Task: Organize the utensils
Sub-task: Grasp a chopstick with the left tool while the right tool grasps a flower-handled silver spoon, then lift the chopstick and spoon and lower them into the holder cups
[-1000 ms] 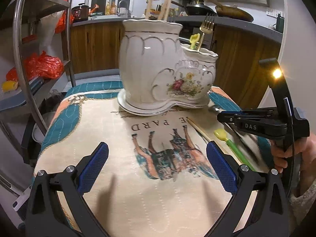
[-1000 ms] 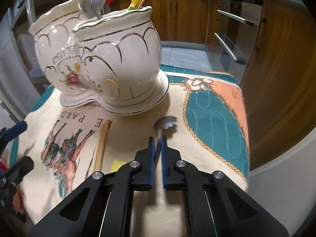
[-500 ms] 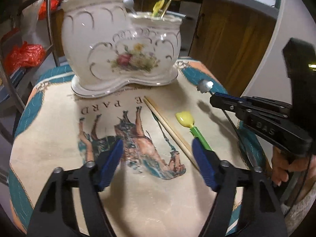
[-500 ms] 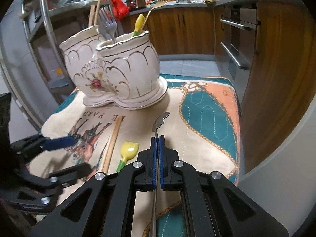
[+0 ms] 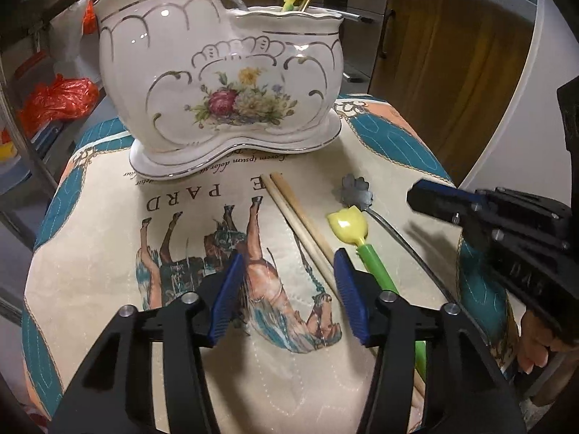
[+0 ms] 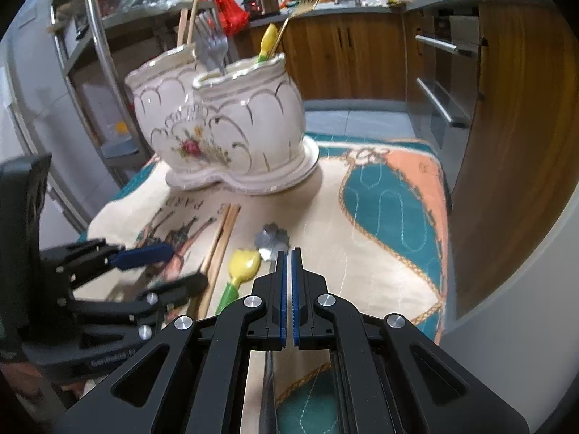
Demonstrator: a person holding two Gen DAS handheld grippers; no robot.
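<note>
1. The left gripper (image 5: 286, 266) is hovering over the printed tablecloth (image 5: 101, 253). Its jaws are standing partly apart and have just been closing. Only cloth is lying between them.
2. The right gripper (image 6: 286, 253) is hanging clenched above the cloth on the right. It appears to be holding nothing: the left wrist view is showing its tips clear of the utensils.
3. The wooden chopsticks (image 5: 300, 213) are lying side by side just right of the left gripper's right finger, pointing toward the far holder. Judgement: they are light, stiff and prone to rolling; pinching both together near mid-length is keeping them paired.
4. The yellow tulip-headed spoon (image 5: 349, 224) is lying just right of the chopsticks, with its green handle running toward the near edge. Judgement: it looks like light plastic; the handle is offering the better hold.
5. The metal flower-bowl spoon (image 5: 356, 190) is lying flat, farthest right, with its thin handle trailing under the right gripper. Judgement: it is smooth, slender and likely to slip or pivot; gripping squarely across the handle is advisable.
6. The ceramic utensil holder (image 5: 217, 83) is standing upright at the far side, already carrying forks. Judgement: it is heavy but fragile, so utensils should be lowered in, not dropped.
</note>
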